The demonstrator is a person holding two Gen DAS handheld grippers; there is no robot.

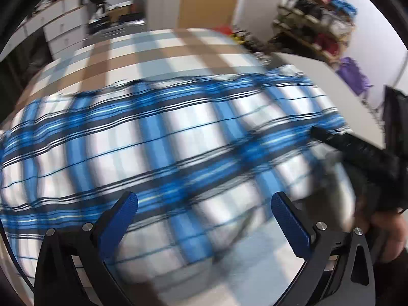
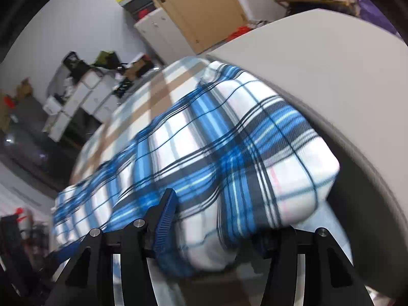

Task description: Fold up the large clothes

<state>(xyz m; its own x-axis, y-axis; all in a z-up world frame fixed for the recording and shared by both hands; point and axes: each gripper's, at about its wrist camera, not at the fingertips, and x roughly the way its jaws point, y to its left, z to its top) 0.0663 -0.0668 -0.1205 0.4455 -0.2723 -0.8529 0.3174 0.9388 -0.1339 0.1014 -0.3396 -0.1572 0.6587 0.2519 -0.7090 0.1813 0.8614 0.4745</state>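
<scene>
A blue, white and black plaid garment [image 1: 178,137] lies spread across a bed. Over its near edge my left gripper [image 1: 207,211] hovers open, with nothing between its blue pads [image 1: 127,214]. The left wrist view also shows a black finger [image 1: 341,141] of the right gripper resting on the cloth at the right, with a hand [image 1: 387,237] behind it. In the right wrist view, a folded corner of the garment [image 2: 229,168] bulges between the jaws of my right gripper [image 2: 216,232]. They stand apart, open. Its left pad [image 2: 165,219] shows; the cloth hides the right one.
The bed has a beige, white and pale blue checked sheet [image 1: 142,51]. A pale grey slab [image 2: 318,63] runs along the garment's right side. White drawers [image 1: 66,28], a wooden door [image 2: 199,7] and cluttered shelves [image 1: 318,15] line the walls.
</scene>
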